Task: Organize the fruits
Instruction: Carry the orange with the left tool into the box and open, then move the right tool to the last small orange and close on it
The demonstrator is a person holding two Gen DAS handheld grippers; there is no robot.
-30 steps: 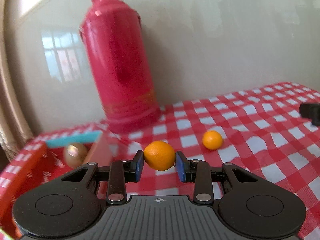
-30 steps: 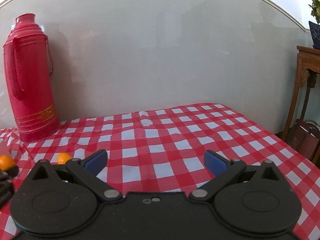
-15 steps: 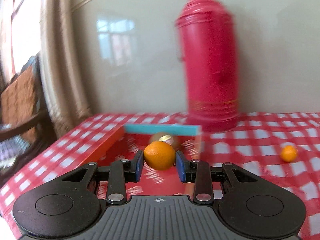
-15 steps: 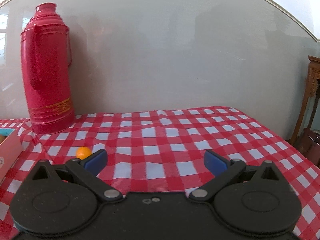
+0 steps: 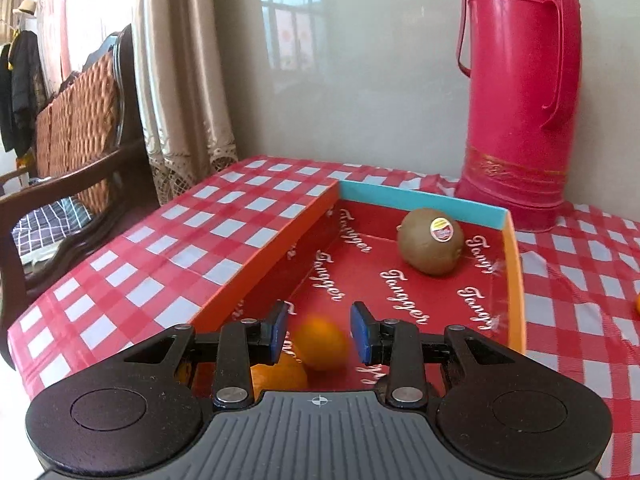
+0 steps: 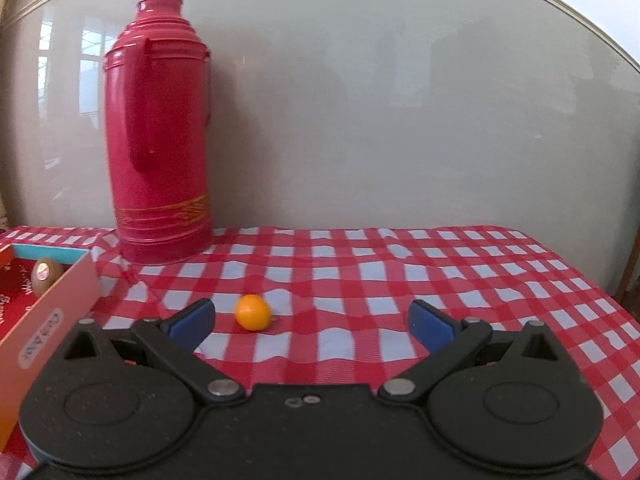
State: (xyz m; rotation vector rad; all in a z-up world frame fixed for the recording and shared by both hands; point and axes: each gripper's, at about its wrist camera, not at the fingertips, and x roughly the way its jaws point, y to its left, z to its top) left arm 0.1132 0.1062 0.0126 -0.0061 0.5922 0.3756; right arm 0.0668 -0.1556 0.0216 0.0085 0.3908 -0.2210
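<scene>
My left gripper (image 5: 319,334) hangs over the near end of an orange-walled box (image 5: 276,252) with a red printed floor. Its jaws stand apart, and a blurred orange (image 5: 322,343) sits between and below the pads, free of them. Another orange (image 5: 280,374) lies in the box beneath the left finger. A kiwi (image 5: 431,246) with a sticker rests at the far end. My right gripper (image 6: 310,322) is wide open and empty above the checked cloth, with a small orange (image 6: 253,312) lying just ahead of its left finger. The box (image 6: 52,312) and kiwi (image 6: 46,274) show at that view's left.
A tall red thermos (image 5: 520,96) stands against the wall behind the box's far right corner; it also shows in the right wrist view (image 6: 160,136). A wicker-backed wooden chair (image 5: 76,152) stands beyond the table's left edge. An orange fruit edge (image 5: 637,305) shows at the right.
My left gripper swung left from the table to over the box, then opened; the orange it held has dropped out of the pads. My right gripper turned left toward the small orange.
</scene>
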